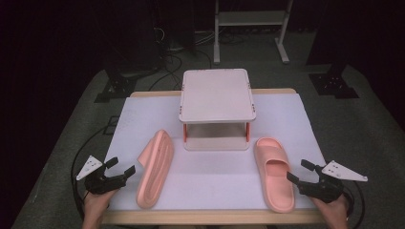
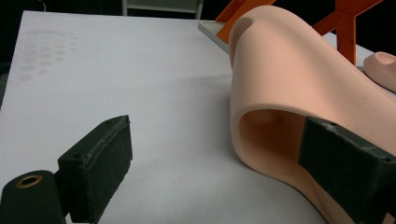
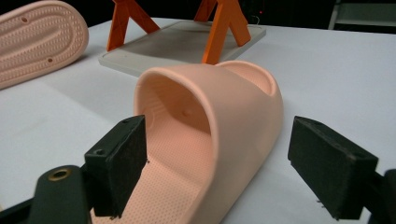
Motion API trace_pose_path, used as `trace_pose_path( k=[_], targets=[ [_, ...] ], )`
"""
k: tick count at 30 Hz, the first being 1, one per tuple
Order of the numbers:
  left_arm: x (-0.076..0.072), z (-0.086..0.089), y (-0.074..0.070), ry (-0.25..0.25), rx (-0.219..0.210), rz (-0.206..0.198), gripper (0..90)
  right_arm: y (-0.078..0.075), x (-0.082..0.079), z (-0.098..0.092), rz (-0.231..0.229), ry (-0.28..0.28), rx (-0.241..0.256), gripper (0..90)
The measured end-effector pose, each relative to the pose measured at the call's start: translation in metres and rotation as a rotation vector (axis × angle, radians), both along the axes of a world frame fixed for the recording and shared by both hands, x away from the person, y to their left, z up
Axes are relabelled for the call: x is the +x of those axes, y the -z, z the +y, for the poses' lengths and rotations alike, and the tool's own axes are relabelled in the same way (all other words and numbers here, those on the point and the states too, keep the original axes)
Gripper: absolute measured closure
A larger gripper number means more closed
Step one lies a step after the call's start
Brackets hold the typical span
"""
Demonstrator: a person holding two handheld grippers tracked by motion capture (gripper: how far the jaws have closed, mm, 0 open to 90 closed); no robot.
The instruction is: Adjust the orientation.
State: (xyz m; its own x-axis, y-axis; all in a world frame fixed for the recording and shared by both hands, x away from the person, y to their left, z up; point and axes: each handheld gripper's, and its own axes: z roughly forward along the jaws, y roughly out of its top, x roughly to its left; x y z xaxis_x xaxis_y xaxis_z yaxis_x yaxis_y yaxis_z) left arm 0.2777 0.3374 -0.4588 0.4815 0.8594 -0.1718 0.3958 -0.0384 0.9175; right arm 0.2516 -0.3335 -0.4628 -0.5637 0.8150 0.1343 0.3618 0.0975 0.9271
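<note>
Slippers lie either side of us: the left slipper (image 1: 155,168) on its edge just right of our spread left gripper (image 1: 118,171), the right slipper (image 1: 273,172) flat, sole down. Our right gripper (image 1: 300,172), jaws wide, faces its strap from the heel end, along its long axis.

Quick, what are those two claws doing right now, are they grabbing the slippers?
Left claw: open, holding nothing, beside the slipper lying on its side.
Right claw: open, holding nothing, jaws either side of the upright slipper.
</note>
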Motion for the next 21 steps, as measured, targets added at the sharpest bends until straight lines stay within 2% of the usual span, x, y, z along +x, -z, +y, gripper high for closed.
trace_pose_path(
  k=[3,8,12,14,21],
  targets=[
    [-0.001,0.000,0.001,-0.002,0.006,0.004,9.4,0.000,0.001,-0.001,0.001,0.000,0.011,19.2],
    [-0.003,0.002,0.001,-0.004,-0.006,-0.001,9.3,0.000,0.001,0.000,0.000,-0.005,0.010,19.2],
    [-0.002,0.001,0.002,0.014,0.003,0.004,9.1,-0.002,0.000,0.004,-0.011,-0.006,-0.006,19.2],
    [0.000,0.000,0.003,0.021,-0.007,0.007,9.1,-0.003,0.000,0.006,-0.011,-0.007,-0.001,19.2],
    [0.001,-0.002,0.003,0.041,0.027,0.009,9.1,-0.004,0.000,0.012,-0.015,-0.020,-0.021,19.2]
  ],
)
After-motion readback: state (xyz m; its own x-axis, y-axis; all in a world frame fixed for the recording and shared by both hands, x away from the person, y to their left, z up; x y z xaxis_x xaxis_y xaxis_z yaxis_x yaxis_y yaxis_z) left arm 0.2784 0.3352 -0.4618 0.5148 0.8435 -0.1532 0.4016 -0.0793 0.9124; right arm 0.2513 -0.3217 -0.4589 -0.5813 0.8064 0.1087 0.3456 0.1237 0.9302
